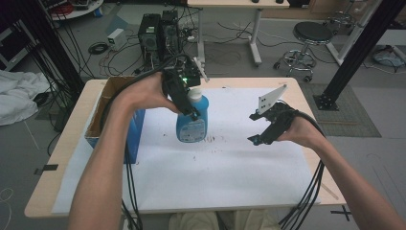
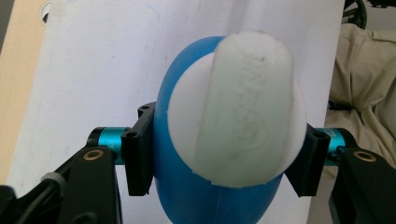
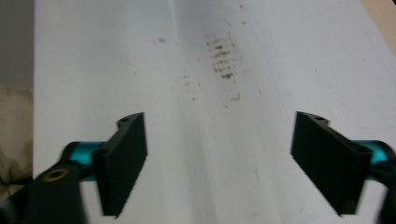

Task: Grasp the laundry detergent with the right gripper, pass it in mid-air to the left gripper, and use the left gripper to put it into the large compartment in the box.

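Between the left gripper's (image 2: 224,161) closed fingers (image 2: 138,156) sits the blue bottle (image 2: 187,196); right gripper (image 3: 219,161) gapes empty.

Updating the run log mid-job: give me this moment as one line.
left gripper: shut on blue bottle, at its neck | bottle: upright over white paper | right gripper: open, holding nothing, above paper

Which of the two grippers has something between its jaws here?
The left gripper: its jaws sit on either side of the blue bottle just under the white cap. The right gripper hangs open over the white paper, its jaws wide apart.
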Tool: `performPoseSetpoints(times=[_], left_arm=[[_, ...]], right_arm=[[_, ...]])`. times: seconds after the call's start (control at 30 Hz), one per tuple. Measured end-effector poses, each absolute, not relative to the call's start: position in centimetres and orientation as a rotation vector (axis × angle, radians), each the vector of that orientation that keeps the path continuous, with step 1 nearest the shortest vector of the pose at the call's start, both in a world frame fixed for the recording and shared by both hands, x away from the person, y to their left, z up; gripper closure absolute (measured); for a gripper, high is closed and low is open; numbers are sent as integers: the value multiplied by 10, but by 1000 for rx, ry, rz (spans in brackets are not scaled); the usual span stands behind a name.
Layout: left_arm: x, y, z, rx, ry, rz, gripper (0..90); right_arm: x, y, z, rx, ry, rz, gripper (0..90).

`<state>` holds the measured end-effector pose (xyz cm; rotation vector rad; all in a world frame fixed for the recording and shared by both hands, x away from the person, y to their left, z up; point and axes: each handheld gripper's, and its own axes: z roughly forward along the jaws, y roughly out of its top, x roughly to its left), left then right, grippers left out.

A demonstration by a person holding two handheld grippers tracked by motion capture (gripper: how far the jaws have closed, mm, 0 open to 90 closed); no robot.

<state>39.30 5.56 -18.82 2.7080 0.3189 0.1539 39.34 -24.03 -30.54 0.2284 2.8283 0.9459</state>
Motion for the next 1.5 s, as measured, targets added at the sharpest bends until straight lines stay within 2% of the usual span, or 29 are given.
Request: performPoseSetpoints(times=[0.03, 0.47, 0.97, 1.5], left_arm=[[393, 58, -185, 2707, 331, 156, 374], [399, 108, -138, 2705, 521, 243, 374], [400, 174, -89, 2668, 738, 318, 374], [397, 230, -91, 2621, 907, 322, 374]], right_arm=[[393, -242, -306, 241, 2825, 918, 132], [389, -266, -311, 291, 2832, 760, 132], [390, -288, -321, 367, 2832, 735, 132], [389, -285, -331, 375, 2842, 701, 132]])
